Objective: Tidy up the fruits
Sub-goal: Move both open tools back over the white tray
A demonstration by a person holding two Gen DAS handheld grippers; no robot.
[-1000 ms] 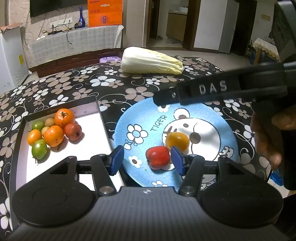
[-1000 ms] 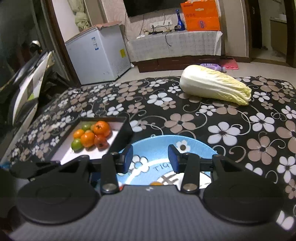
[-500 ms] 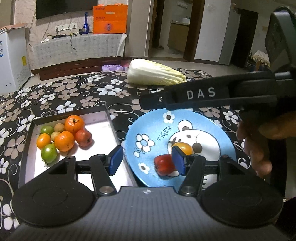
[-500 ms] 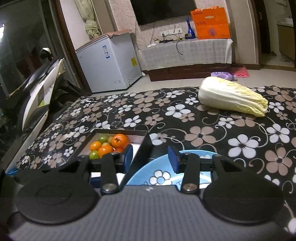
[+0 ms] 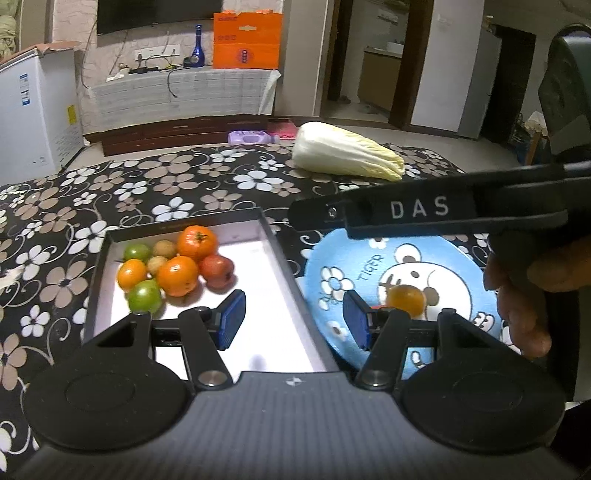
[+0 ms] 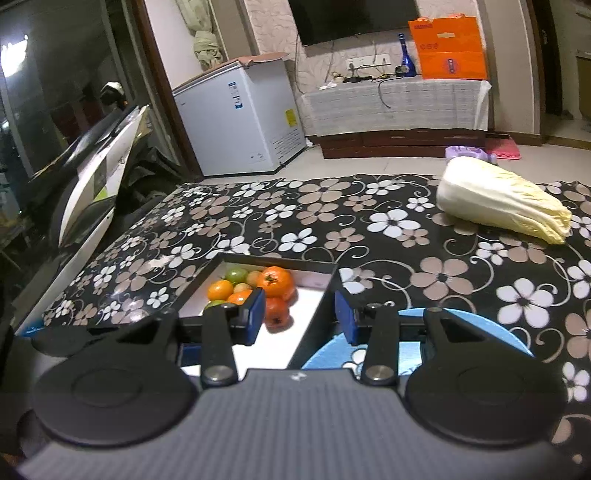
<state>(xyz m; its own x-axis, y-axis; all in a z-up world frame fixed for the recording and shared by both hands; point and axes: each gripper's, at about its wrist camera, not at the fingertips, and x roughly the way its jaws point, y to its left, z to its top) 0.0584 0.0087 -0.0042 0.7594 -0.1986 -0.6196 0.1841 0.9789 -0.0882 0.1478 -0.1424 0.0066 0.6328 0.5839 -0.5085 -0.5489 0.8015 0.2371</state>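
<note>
A home living room. A wall-mounted television hangs at upper centre above a cloth-covered low cabinet carrying cables, a blue bottle and an orange box. A white chest freezer stands at left; a table with floral oilcloth fills the foreground.

Both wrist cams angled down, sharing tray & plate.

Floral table: tray, plate, cabbage.
</note>
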